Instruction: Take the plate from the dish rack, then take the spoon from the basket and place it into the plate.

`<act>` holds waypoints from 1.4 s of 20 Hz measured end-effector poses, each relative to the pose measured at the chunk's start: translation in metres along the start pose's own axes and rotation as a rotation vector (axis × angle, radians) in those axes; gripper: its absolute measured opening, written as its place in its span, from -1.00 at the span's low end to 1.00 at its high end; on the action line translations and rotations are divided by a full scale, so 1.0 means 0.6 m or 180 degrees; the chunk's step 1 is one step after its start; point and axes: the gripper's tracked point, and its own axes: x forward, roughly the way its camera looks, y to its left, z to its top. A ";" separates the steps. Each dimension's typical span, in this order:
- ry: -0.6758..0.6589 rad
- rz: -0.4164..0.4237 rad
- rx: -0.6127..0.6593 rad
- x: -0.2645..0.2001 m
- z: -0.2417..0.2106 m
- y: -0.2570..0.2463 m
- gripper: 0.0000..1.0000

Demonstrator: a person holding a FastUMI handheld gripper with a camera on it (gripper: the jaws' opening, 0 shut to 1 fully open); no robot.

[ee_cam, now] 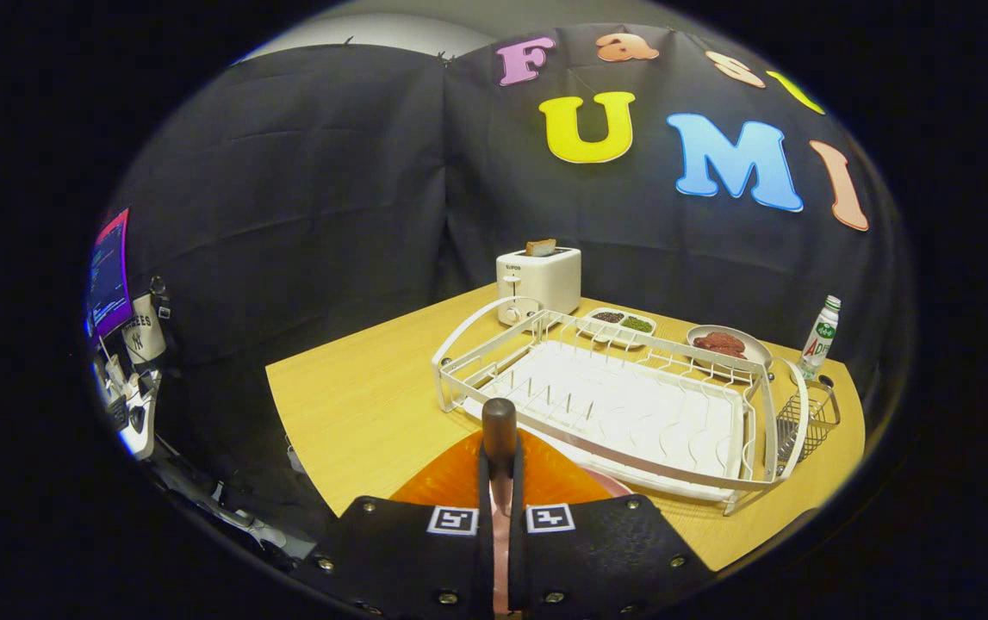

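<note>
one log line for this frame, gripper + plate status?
gripper: shut on spoon | plate: on table, under spoon | dish rack: empty

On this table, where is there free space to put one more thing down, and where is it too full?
The widest bare wood lies beside the dish rack, on its side away from the basket. Inside the rack, the white tray is bare. The far edge is crowded: toaster, divided dish, plate of food, bottle. The fingers are shut on the spoon above the orange plate.
</note>
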 end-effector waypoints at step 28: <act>0.0225 -0.0407 0.0625 -0.075 -0.063 -0.117 0.15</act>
